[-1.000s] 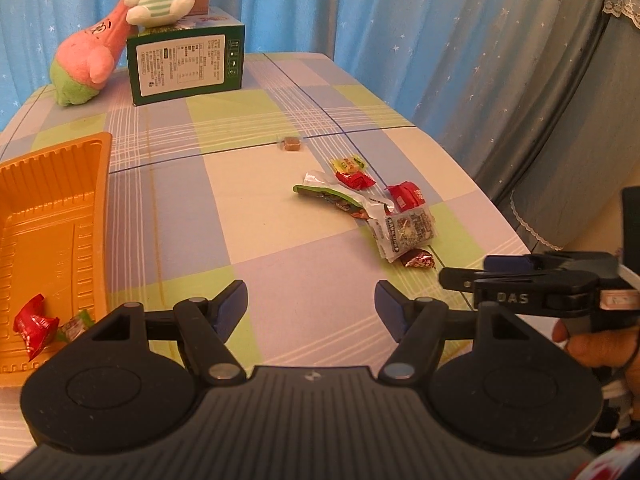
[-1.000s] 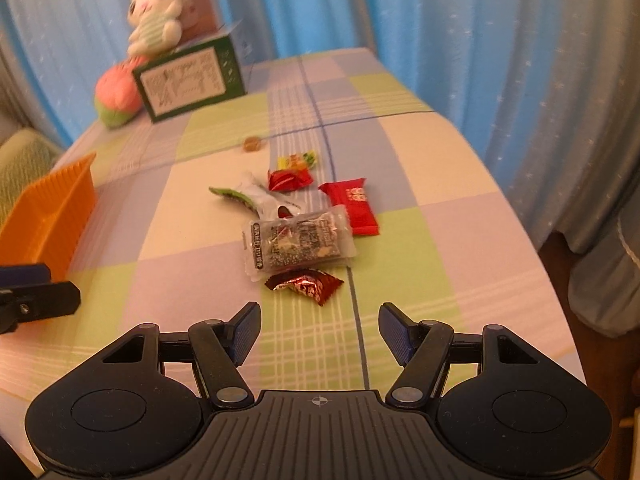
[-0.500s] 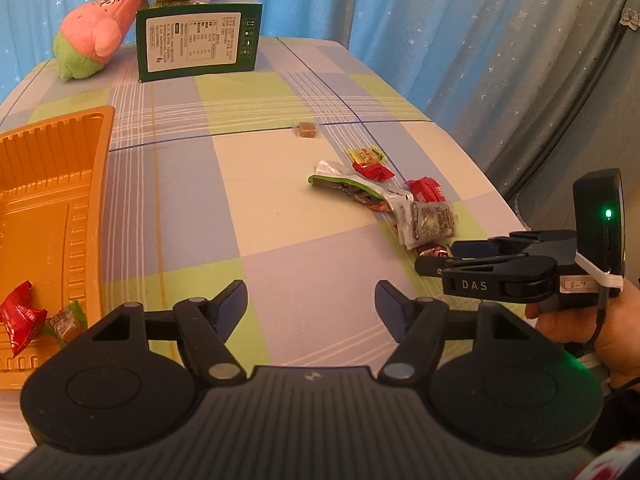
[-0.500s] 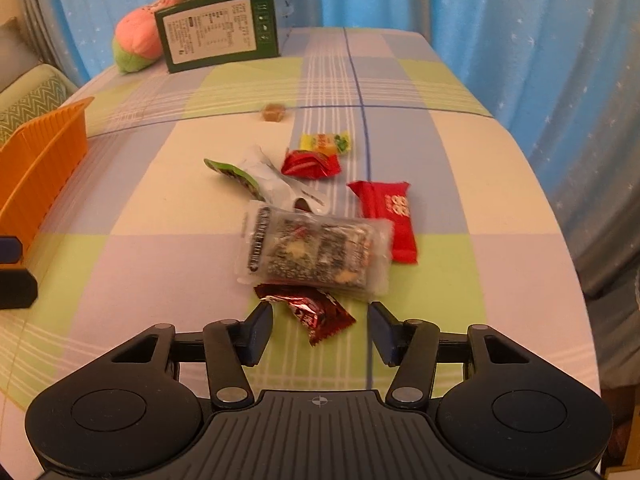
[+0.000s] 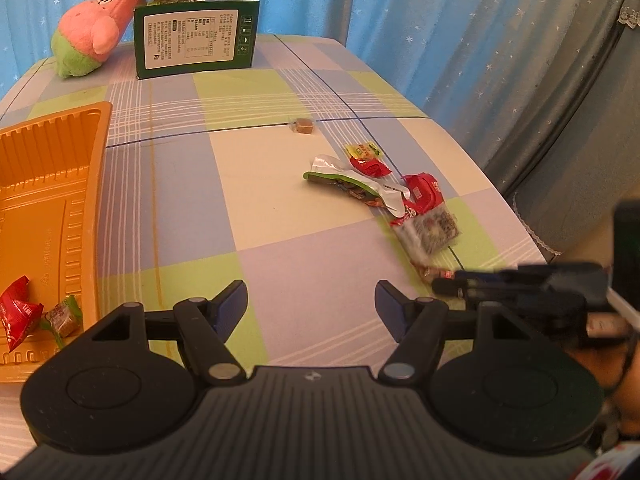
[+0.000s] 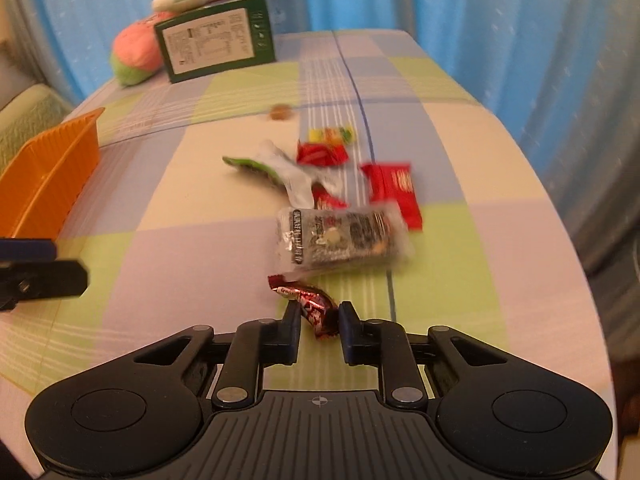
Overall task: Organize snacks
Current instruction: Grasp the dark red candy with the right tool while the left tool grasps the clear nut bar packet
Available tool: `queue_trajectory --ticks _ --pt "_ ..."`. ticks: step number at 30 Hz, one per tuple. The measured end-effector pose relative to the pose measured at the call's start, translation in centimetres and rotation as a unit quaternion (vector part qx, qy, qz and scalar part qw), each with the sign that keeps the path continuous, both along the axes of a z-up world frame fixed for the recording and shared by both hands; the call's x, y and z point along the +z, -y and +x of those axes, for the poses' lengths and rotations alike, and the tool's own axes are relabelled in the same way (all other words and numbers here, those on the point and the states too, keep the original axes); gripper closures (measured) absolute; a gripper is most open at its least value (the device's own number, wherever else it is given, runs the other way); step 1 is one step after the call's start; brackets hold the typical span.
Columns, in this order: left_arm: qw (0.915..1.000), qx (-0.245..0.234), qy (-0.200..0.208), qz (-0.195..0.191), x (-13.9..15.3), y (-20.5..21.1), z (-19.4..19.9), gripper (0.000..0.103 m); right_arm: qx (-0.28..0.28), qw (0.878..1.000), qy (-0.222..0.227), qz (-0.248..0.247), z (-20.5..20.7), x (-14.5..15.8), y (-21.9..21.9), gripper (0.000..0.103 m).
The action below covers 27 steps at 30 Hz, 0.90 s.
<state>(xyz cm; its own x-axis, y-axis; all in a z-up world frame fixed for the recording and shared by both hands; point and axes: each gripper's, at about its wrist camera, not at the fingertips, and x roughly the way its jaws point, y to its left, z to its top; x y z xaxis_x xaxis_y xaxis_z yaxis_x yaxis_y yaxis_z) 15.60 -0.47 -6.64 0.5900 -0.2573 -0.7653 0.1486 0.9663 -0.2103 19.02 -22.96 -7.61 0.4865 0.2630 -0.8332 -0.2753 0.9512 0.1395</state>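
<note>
Inside the ribbed orange plastic tray (image 5: pixel 48 200) at nine o'clock on my left camera I count two snacks: a red foil packet (image 5: pixel 16 318) and a small green-wrapped candy (image 5: pixel 64 316). Only that view looks into the tray; my right camera catches just its outer wall (image 6: pixel 52 176). My left gripper (image 5: pixel 311 304) hangs spread wide, grasping nothing. My right gripper (image 6: pixel 319 316) has its fingers closed in on the dark red shiny candy wrapper (image 6: pixel 310 302) at twelve o'clock, touching both sides. Beyond it I count seven loose snacks, nearest a clear-wrapped dark bar (image 6: pixel 340 238).
</note>
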Motion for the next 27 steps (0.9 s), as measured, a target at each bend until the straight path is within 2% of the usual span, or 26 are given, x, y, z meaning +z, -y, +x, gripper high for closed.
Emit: queue_trajectory --ticks 4,6,7,8,13,16,19,23,27 --pt "1.0 -0.006 -0.001 0.002 0.0 0.2 0.0 0.036 0.021 1.0 -0.001 0.005 -2.3 0.2 -0.3 0.08" --pt "1.0 -0.008 -0.001 0.002 0.0 0.3 -0.1 0.036 0.04 0.999 0.015 -0.003 -2.9 0.4 -0.4 0.071" --pt "1.0 -0.008 0.0 0.003 0.0 0.4 -0.1 0.036 0.049 0.998 0.024 -0.009 -3.0 0.5 -0.5 0.061" --pt "1.0 -0.008 0.0 0.004 0.0 0.4 0.0 0.036 0.055 0.998 0.03 -0.012 -2.9 0.5 -0.5 0.056" --pt "0.9999 -0.01 -0.001 0.005 0.0 0.5 0.0 0.036 0.087 0.995 0.047 -0.015 -1.4 0.3 -0.5 0.056" --pt "0.9999 -0.013 -0.002 0.008 0.0 0.8 0.2 0.036 0.12 0.991 0.049 -0.034 -0.9 -0.5 -1.3 0.057" --pt "0.9998 -0.018 -0.002 0.011 -0.1 1.0 0.4 0.036 0.127 0.99 0.041 -0.036 -1.0 -1.1 -1.6 0.079" --pt "0.9993 -0.034 -0.002 0.016 -0.4 1.6 0.9 0.036 0.1 0.995 0.03 -0.007 -1.3 -0.9 -1.0 0.081" --pt "0.9976 -0.068 0.002 0.009 -0.8 2.6 1.9 0.036 0.029 0.998 0.04 0.045 -1.7 1.0 0.9 0.084"
